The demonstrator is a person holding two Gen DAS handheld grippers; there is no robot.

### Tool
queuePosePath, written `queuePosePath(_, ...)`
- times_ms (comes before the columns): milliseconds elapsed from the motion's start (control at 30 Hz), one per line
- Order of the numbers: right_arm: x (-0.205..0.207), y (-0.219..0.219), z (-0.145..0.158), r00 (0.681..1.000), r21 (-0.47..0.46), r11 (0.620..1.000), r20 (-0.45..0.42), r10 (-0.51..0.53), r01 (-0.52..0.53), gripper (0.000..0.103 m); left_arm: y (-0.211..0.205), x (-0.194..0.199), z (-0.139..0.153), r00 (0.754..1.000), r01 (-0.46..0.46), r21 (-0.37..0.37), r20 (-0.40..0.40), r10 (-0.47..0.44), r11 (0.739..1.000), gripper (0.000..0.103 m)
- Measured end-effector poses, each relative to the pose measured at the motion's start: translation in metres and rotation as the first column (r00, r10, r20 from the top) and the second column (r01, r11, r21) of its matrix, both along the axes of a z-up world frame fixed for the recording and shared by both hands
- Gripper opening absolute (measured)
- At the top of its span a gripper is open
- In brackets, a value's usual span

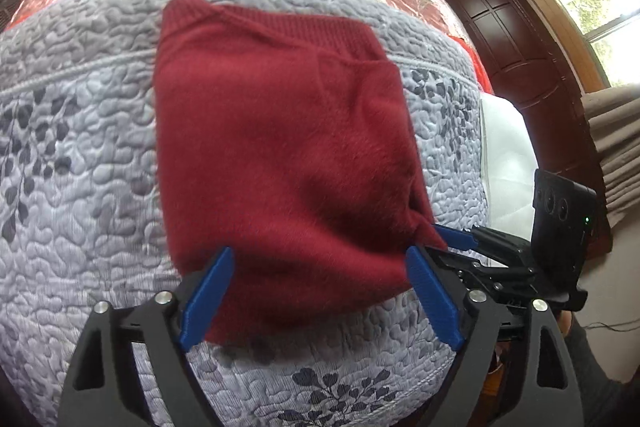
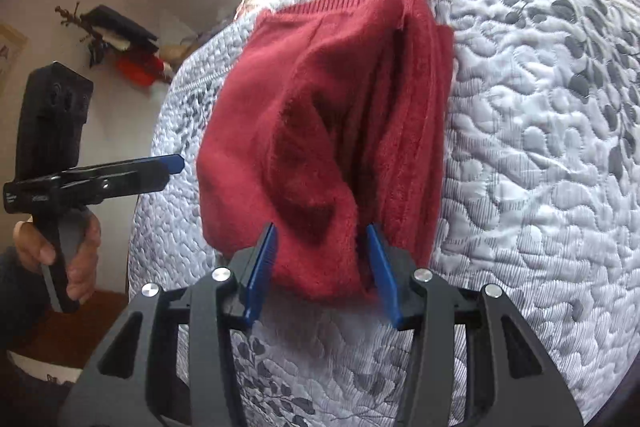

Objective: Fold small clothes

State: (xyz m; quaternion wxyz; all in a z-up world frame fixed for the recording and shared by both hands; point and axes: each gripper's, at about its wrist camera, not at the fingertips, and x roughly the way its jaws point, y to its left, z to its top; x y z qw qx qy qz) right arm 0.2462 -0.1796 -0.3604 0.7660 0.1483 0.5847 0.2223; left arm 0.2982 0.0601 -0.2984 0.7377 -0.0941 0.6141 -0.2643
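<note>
- Bedroom scene: bed covered by a grey quilted bedspread with dark leaf print (image 1: pixel 80 115), pink floral cover beyond it, dark wooden wardrobe (image 1: pixel 516 39) and a window at right.
- Dark red fuzzy knit garment with ribbed hem (image 1: pixel 280 147) lies on the bedspread, already folded into a rough rectangle; ribbed edge at the far end, near edge reaching between the blue pads.
- Left hand-held gripper (image 1: pixel 320 291): jaws spread wide, blue pads either side of the garment's near edge, clamping nothing.
- Right hand-held gripper (image 2: pixel 322 271): jaws also apart, straddling the near right corner where several layers stack (image 2: pixel 400 131); no clamp visible, though cloth may brush the pads.
- Person's hand (image 2: pixel 60 255) seen on the left tool's handle in the right wrist view.
- Step judged: taking the near edge for one more fold, or releasing after one; can't tell which.
- To do it well: pinch all stacked layers at both near corners, lift evenly, carry to the ribbed hem, keep side edges aligned; thick fuzzy knit likely springs open, so press flat.
- Readable text, brands, labels: none visible.
</note>
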Motion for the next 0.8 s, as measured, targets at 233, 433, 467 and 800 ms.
queuePosePath(233,-0.013,-0.024,-0.012,0.998,-0.01,1.0,-0.059,0.007,-0.008,0.007,0.004,-0.01,-0.017,0.999,-0.011,0.035,-0.033,0.012,0.999,0.099)
queuePosePath(433,-0.003,-0.038,0.001,0.994,0.075,0.995,-0.092,-0.056,0.063,0.027,-0.003,-0.014,-0.037,0.998,-0.019,0.107,-0.052,0.025,0.994,0.099)
queuePosePath(467,0.005,-0.043,0.013,0.994,0.095,0.991,-0.064,-0.09,0.095,0.031,-0.005,-0.016,-0.036,0.999,-0.011,0.108,-0.037,0.015,0.994,0.099)
queuePosePath(800,0.119,-0.046,-0.008,0.951,0.278,0.913,-0.169,-0.26,0.299,0.048,-0.023,-0.031,-0.041,0.999,0.018,0.17,0.042,-0.026,0.985,0.099)
